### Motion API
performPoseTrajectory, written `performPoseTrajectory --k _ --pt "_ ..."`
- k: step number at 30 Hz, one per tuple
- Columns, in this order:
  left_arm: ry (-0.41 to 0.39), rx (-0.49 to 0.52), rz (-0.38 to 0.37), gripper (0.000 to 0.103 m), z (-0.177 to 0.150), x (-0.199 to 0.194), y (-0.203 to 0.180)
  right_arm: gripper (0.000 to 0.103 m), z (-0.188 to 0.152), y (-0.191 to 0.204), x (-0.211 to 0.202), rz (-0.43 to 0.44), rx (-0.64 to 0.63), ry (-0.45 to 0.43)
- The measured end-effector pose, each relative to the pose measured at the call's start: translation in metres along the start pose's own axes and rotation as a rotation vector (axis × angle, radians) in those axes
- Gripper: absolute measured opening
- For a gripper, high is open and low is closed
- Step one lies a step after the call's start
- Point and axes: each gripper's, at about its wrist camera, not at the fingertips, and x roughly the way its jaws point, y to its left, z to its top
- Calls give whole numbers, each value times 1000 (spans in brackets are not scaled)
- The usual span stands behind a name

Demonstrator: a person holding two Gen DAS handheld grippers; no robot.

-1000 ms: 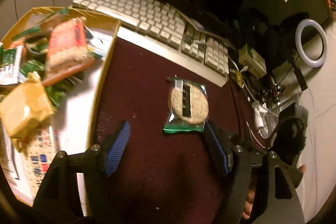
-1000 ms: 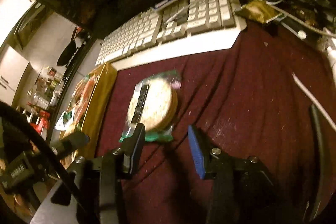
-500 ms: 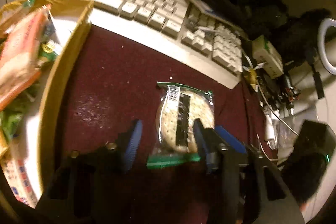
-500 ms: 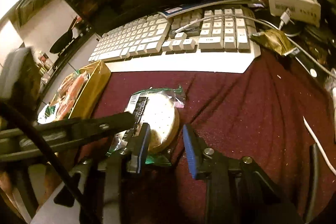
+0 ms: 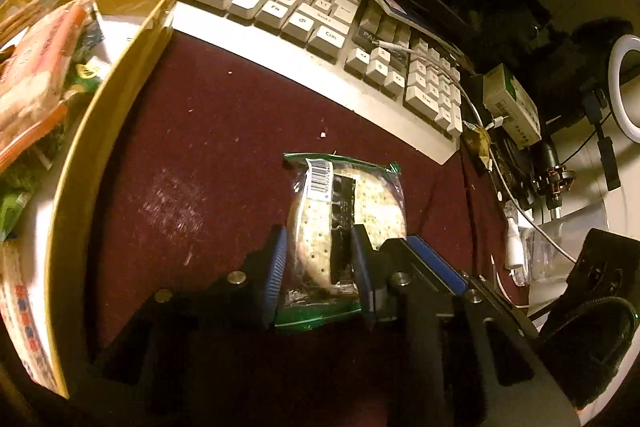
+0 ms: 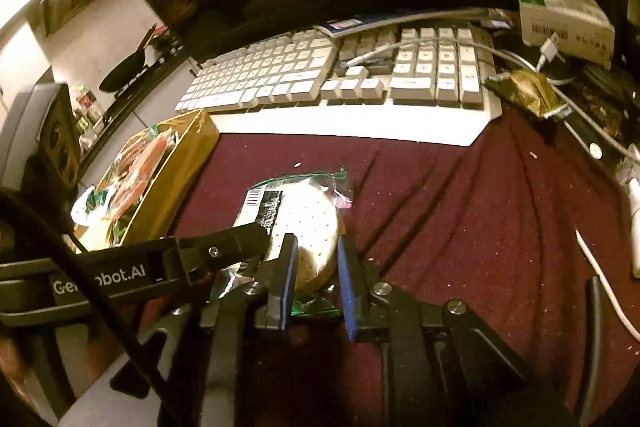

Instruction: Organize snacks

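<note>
A round cracker in a clear wrapper with green ends lies on the maroon cloth. My left gripper has its blue-padded fingers closed in on the near half of the packet. My right gripper grips the same packet from the right side, its fingers pressed on the cracker's near edge. The left gripper's arm crosses the right wrist view. The yellow cardboard box of snacks stands to the left, holding an orange packet and green packets.
A white keyboard lies behind the cloth, a cable across its keypad. A small white-green carton, a gold wrapper, cables and a ring light crowd the right side. A dark monitor stands behind.
Both grippers moved forward onto the cracker packet and closed on it; the left narrowed from wide open, the right from half open.
</note>
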Motion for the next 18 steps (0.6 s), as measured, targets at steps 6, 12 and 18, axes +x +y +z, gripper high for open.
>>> performPoseTrajectory --k 6,12,18 --pt "-94 23 12 33 -25 -38 -1 15 -10 25 -27 21 -51 -84" --pt "-171 4 5 33 -49 -87 10 14 -18 64 -51 92 -93 -130" --pt "-208 -28 40 33 -76 -141 57 14 -22 120 -48 235 -192 -79"
